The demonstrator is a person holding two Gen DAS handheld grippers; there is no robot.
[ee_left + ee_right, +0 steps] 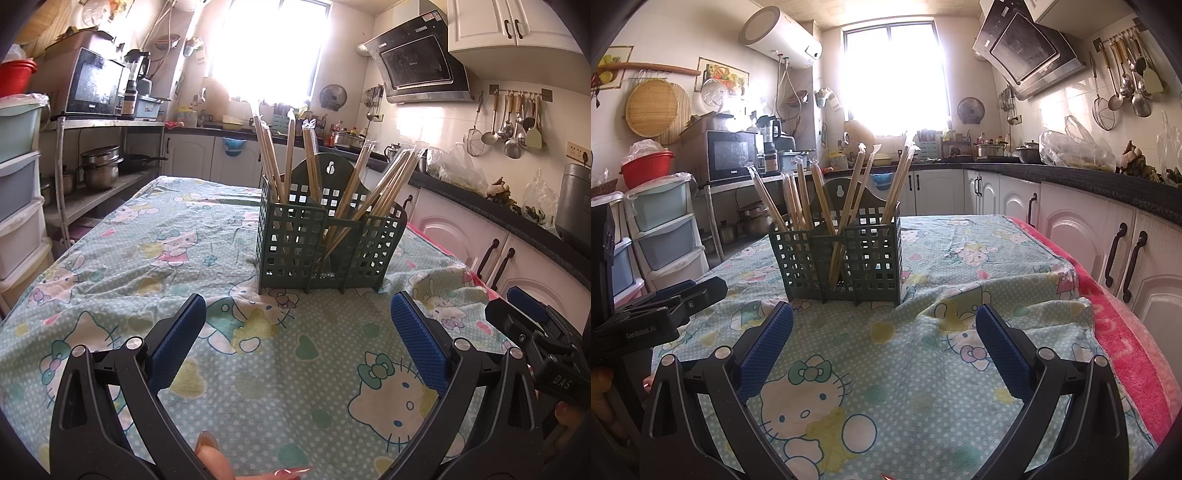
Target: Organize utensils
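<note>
While both grippers wait with nothing in them, the green utensil holder (325, 236) stands on the tabletop (147, 266) straight ahead of the jaws, well past their tips. The left gripper (295, 339) and right gripper (884, 345) have their jaws spread wide. All the wrapped chopsticks (314, 162) seen already stand in the holder, so the job looks nearly done.

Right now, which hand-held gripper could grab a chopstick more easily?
Probably the left hand-held gripper: the green holder sits straight ahead of it and looks nearer. From the right hand-held gripper the holder lies off to its left. Both are open and empty, so it's close.
</note>
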